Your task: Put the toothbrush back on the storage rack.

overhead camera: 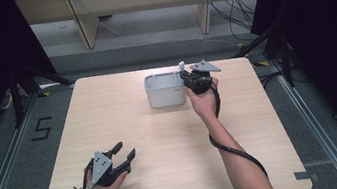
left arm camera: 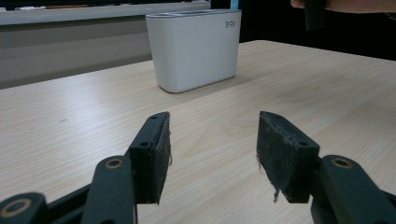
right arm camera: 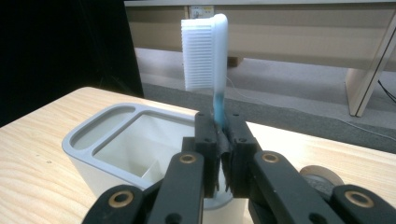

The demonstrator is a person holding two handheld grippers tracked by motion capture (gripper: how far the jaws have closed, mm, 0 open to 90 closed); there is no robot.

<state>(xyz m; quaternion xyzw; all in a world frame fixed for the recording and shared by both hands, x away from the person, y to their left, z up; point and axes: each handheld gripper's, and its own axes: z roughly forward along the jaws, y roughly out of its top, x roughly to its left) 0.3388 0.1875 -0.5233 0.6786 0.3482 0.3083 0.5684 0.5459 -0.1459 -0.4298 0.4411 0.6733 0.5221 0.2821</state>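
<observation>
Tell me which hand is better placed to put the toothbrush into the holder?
Right. The right gripper already clamps the toothbrush beside the holder. The left gripper is open, far away at the near edge.

I am clamping my right gripper (right arm camera: 223, 154) tight on the neck of a toothbrush (right arm camera: 217, 70), my two black jaws pressing together around its blue-tinted stem. The brush is standing upright, its white bristles facing left. Just below and to the left, a grey-rimmed holder (right arm camera: 100, 140) is sitting on the wooden table (right arm camera: 32, 154), showing a narrow slot along its far left side and a larger divided compartment. The brush's lower end is hanging over the holder's right side, hidden behind my jaws.
</observation>
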